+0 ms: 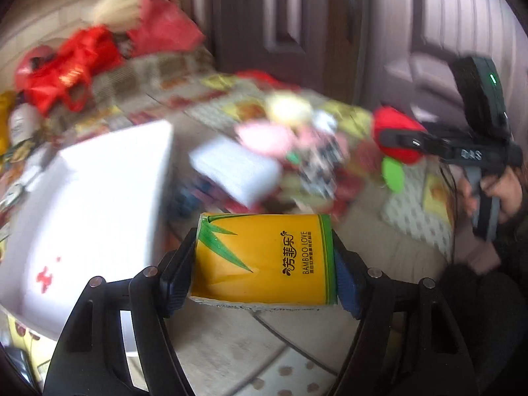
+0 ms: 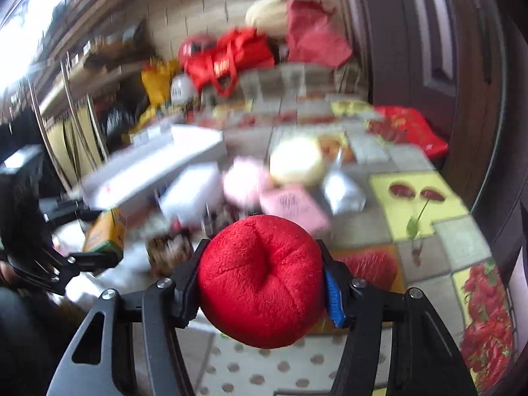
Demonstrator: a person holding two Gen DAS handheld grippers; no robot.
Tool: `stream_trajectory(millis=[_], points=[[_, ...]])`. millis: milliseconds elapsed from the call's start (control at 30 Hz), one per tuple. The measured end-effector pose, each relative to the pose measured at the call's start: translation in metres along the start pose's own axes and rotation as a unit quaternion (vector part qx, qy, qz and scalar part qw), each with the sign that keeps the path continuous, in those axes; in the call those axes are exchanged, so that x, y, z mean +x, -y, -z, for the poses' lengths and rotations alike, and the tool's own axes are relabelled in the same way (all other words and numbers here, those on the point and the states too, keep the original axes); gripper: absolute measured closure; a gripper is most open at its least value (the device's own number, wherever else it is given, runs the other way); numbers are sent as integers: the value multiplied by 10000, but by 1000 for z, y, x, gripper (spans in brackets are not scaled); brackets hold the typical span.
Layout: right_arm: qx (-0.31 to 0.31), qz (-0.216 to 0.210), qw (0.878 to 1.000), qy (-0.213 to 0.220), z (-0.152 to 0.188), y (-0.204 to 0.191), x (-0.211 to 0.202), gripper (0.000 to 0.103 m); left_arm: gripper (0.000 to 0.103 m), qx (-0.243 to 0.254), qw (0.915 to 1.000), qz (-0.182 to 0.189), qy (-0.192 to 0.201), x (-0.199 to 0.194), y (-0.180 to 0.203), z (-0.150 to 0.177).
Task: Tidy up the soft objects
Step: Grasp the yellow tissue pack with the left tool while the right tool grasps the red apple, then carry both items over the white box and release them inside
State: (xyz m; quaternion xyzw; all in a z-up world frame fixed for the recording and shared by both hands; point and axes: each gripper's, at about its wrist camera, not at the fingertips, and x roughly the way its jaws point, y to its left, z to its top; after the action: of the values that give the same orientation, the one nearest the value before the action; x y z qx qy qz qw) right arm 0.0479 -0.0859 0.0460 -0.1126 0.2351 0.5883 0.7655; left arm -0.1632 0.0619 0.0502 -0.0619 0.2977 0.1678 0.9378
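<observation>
Left: white box (image 1: 89,211), open and seemingly empty apart from a red mark on its floor, resting on the table (image 1: 415,211) at the left edge. Left tool (image 1: 264,264) clamped on a yellow tissue pack (image 1: 264,257), pads pressing both short ends, pack lifted clear of the table. Centre: white pack (image 1: 236,170), pink plush (image 1: 264,137), cream plush (image 1: 288,107) and a pink packet (image 2: 293,206) heaped together, untouched. Right: right tool (image 2: 262,280) squeezing a red plush apple (image 2: 260,280) from both sides, green leaf (image 1: 392,171) hanging below it in the left wrist view.

Progress, as a judgement: early stage; two soft items picked up, none visibly placed in the box, several left in the heap. Destination not certain from these views.

Surface: table covered by a patchwork cloth printed with fruit, dotted pale panels near the front edge. Room: red bags (image 1: 69,66) and a cream bundle (image 1: 115,6) stacked at the far end, dark wooden door (image 1: 280,26) behind, bright window at upper left of the right wrist view. Background blurred throughout.
</observation>
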Motion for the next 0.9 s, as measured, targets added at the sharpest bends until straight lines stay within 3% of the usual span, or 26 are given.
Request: stream_trajectory(millis=[100,167,233,367,500,800,900], points=[[448,-61,9959,782,-9,3,-15,42,30,-610,9915,-675,929,-24,-26,0],[549,145,9924,1087,-12,1,-13,41,30,-636,9828,-1215,1235,-32,-35,4],[474,344,9913,1183,-14,-3,-3,41,30,-666,9768,-1486,1388,-36,-42,10],[525,482,9925,990,-16,-3,20,42,30,-986,9713,-1604,1453,-41,-59,14],[358,456,9916,1159,-21,-13,19,42,30,-1112,9691,-1734,1355,-37,-69,16],[-77,19,9941,1080,-32,-55,40,42,30,-1187,9561,-2282,1405,-44,-94,25],[-324,-135,9942,1015,-34,-73,51,42,30,-1415,9562,-2234,1253,-38,-108,27]])
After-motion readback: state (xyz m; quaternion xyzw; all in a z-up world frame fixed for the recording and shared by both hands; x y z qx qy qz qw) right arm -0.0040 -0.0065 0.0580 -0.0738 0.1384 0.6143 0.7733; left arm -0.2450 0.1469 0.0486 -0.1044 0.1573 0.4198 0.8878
